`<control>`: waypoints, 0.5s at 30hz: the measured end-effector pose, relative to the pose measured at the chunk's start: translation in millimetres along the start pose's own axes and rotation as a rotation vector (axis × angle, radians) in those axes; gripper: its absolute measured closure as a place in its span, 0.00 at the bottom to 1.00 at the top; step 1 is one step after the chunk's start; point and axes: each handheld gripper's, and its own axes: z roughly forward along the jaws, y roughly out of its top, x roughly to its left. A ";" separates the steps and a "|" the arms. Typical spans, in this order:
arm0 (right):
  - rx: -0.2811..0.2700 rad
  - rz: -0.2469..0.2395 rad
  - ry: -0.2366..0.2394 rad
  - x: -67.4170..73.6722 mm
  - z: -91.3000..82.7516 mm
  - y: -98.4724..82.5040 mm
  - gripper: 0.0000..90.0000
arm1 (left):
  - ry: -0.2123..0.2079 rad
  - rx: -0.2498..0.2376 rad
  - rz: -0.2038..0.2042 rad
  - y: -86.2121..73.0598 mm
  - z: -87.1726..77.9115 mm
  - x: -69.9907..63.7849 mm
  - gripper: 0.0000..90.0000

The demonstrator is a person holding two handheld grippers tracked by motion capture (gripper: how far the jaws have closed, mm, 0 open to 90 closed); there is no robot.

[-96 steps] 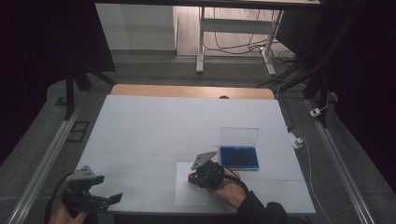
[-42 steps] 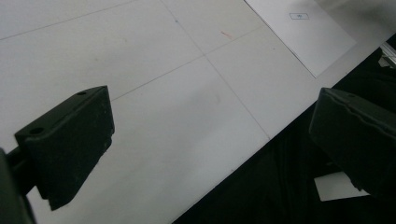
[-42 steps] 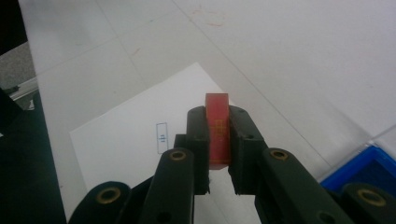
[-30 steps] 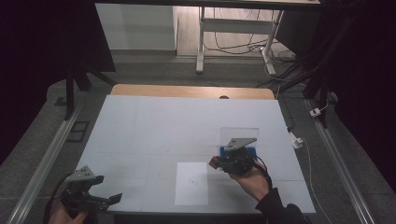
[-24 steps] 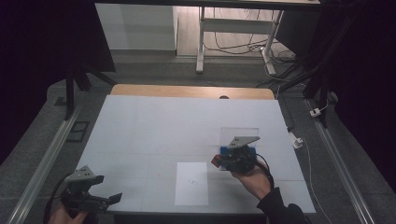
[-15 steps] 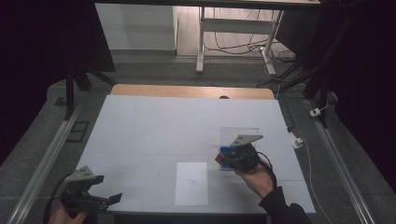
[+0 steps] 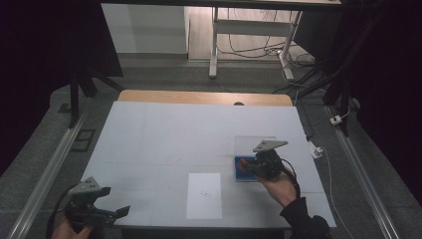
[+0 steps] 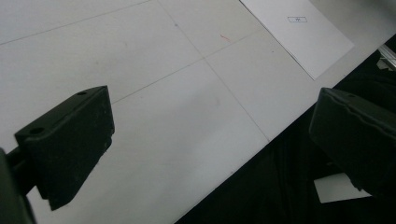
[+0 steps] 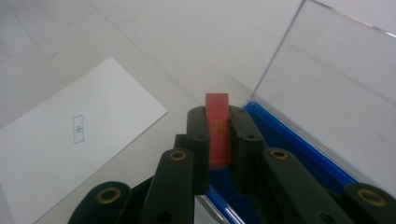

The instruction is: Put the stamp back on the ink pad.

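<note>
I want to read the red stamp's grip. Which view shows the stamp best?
The right gripper view: the red stamp stands close up, clamped between the right gripper's black jaws at the edge of the blue ink pad. The high view gives just a small red patch beside that gripper.
</note>
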 end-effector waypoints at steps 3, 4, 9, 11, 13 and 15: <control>0.005 0.009 -0.012 -5.1 -0.7 -1.3 0.89 | 0.000 0.000 -0.001 0.0 0.0 0.0 0.00; 0.007 0.011 -0.018 -6.5 -1.0 -1.7 0.89 | 0.000 0.000 0.000 0.0 0.0 0.0 0.00; 0.018 0.014 -0.047 -12.8 -2.3 -3.6 0.89 | 0.000 0.000 0.000 0.0 0.0 0.0 0.00; 0.019 0.021 -0.054 -15.2 -2.7 -4.5 0.89 | 0.000 0.001 0.000 0.0 0.0 0.0 0.00; 0.021 0.023 -0.062 -18.2 -2.9 -5.7 0.89 | 0.001 0.001 0.001 0.0 0.0 -0.1 0.00; 0.031 0.029 -0.074 -20.3 -3.3 -6.7 0.89 | 0.000 0.000 0.001 0.0 0.0 0.0 0.00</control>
